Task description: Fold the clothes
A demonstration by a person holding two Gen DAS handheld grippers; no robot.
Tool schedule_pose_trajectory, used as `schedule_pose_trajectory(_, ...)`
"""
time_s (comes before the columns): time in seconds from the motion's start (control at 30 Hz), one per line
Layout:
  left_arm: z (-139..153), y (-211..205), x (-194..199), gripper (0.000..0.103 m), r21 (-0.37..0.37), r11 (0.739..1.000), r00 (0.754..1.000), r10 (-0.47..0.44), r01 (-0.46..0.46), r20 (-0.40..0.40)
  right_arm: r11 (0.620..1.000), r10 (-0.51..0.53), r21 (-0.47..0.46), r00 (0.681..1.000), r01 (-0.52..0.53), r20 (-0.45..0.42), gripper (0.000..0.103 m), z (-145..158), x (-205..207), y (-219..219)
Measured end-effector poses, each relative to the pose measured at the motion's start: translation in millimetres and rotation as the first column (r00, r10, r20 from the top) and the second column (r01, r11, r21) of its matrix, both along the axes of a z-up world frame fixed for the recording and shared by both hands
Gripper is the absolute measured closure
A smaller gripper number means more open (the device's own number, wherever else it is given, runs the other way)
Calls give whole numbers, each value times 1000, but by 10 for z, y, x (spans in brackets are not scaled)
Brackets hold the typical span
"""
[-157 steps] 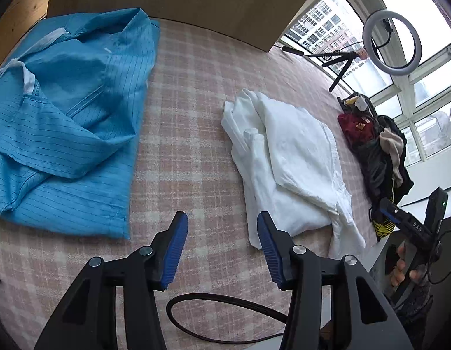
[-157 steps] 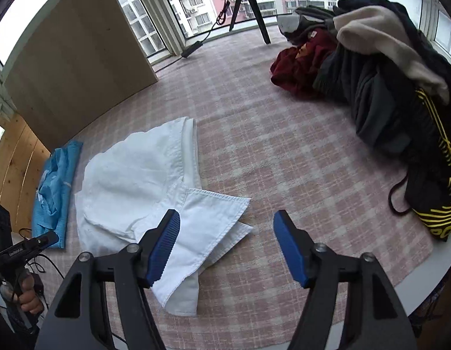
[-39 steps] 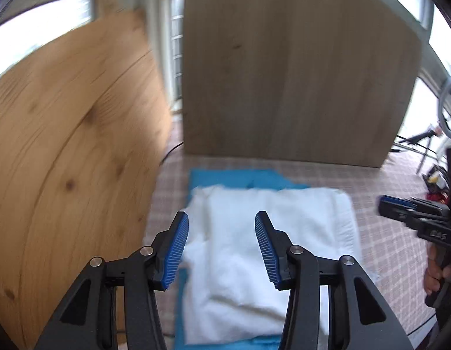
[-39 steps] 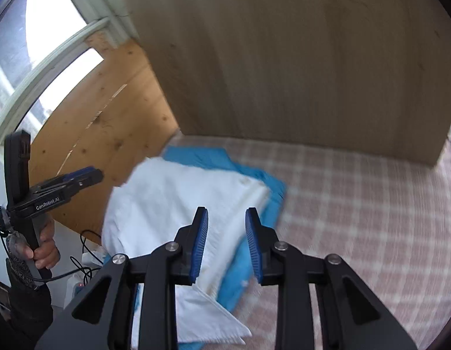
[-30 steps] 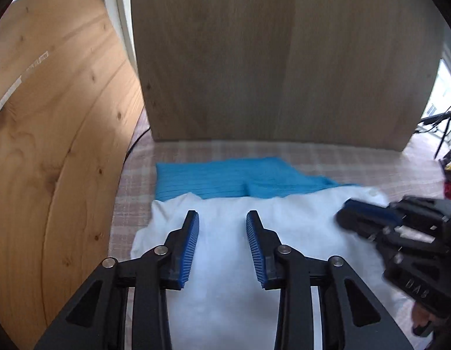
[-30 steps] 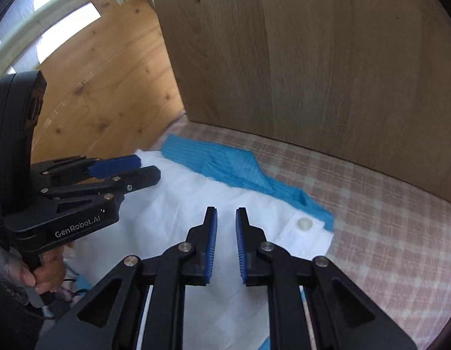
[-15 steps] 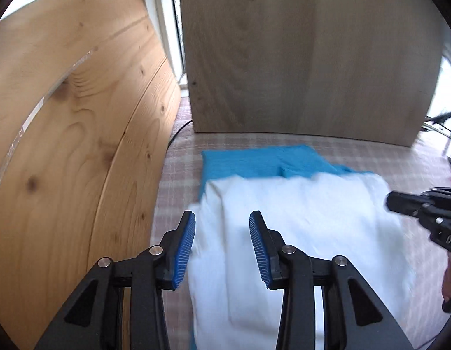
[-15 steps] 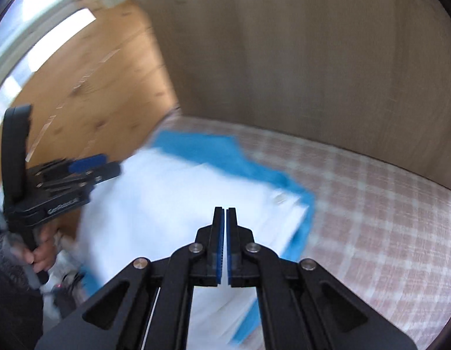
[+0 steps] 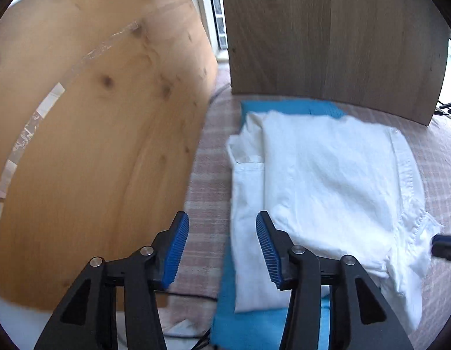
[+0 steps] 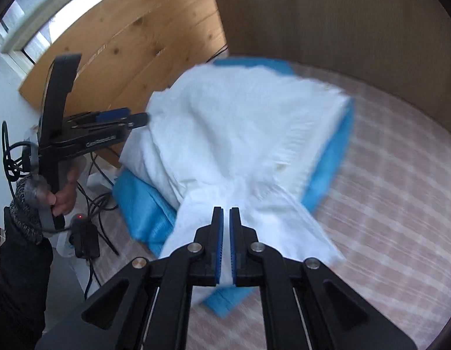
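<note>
The right claw (image 10: 226, 218) is squeezed almost shut. A flap of the white shirt (image 10: 243, 134) sits pinched between its blue pads (image 10: 218, 245). The pinched bit is a loose end of cloth that runs from the claw's tips up to the rest of the shirt. The picture from this claw is blurry, so small things are hard to see.

The white shirt is folded and lies straight ahead of the right claw. It rests on top of the blue shirt (image 10: 143, 204), which pokes out under it on the left, on the right and near the claw. Both shirts lie on the pink checked cloth (image 10: 394, 204) that spreads to the right of the claw.

The left claw (image 9: 222, 248) is wide open and holds nothing. Its blue pads (image 9: 176, 250) stand apart above the checked cloth (image 9: 208, 204), right at the left edge of the white shirt (image 9: 327, 180). The right pad is over the shirt's edge and the left pad is over bare cloth. I cannot tell if the pads touch anything. A strip of the blue shirt (image 9: 283, 108) shows at the far side of the white one.

To the left of the left claw stands a big wooden board (image 9: 103, 134). Another wooden board (image 9: 336, 38) stands far ahead, behind the shirts.

In the right claw's view, a hand (image 10: 65, 192) in a dark sleeve (image 10: 18, 277) holds the left claw's handle off to the left.
</note>
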State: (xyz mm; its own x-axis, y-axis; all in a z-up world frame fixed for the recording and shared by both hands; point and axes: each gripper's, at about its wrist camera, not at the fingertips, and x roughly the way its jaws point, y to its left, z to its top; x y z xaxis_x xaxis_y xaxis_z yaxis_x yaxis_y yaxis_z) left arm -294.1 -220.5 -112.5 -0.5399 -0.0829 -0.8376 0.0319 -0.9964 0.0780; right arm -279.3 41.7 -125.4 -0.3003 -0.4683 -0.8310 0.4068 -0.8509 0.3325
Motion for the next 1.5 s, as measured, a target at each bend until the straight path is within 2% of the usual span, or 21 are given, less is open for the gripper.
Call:
schedule_pose_trajectory(0.03, 15, -17, 38, 53, -3, 1000, 1000, 10, -10, -3, 999, -34, -7, 999, 33, -13, 89, 85, 56, 160)
schedule_pose_trajectory(0.1, 44, -48, 114, 44, -7, 1000, 1000, 30, -30, -9, 992, -124, 1, 991, 124, -40, 68, 200, 159, 468)
schedule_pose_trajectory(0.13, 36, 16, 201, 39, 10, 1000, 1000, 26, -26, -1, 984, -175, 15, 983, 176, -52, 46, 239, 226, 622)
schedule_pose_trajectory(0.17, 28, 80, 288, 38, 28, 999, 1000, 21, -21, 6, 974, -224, 32, 973, 226, -60, 36, 261, 314, 759)
schedule_pose_trajectory(0.3, -5, 336, 635, 35, 98, 995, 999, 3, -6, 34, 945, -324, 41, 945, 325, -37, 36, 243, 595, 1092)
schedule_pose_trajectory(0.43, -38, 592, 982, 30, 168, 986, 998, -18, 8, 60, 930, -351, 109, 936, 351, -26, 36, 171, 850, 1160)
schedule_pose_trajectory(0.57, -71, 849, 1330, 30, 236, 972, 996, -40, 19, 85, 921, -361, 151, 932, 360, -20, 36, 88, 1101, 1159)
schedule_pose_trajectory(0.67, -85, 999, 1515, 30, 170, 985, 993, -43, 25, 108, 918, -350, 200, 937, 342, 2, 36, 38, 1259, 1146)
schedule_pose_trajectory(0.8, -47, 1140, 1682, 30, 129, 992, 996, -12, 0, 93, 919, -331, 222, 944, 324, -7, 36, 57, 1449, 1187)
schedule_pose_trajectory(1.0, 338, 1401, 2064, 30, 101, 993, 998, 61, -60, -1, 937, -287, 197, 957, 288, -36, 36, 228, 1661, 1454)
schedule_pose_trajectory(1.2, 670, 1814, 2525, 30, 129, 983, 989, 139, -131, -57, 953, -255, 154, 965, 261, -59, 36, 381, 1911, 1877)
schedule_pose_trajectory(1.5, 898, 2474, 3205, 29, 101, 977, 971, 202, -189, -127, 974, -180, 125, 980, 189, -81, 36, 442, 2358, 2349)
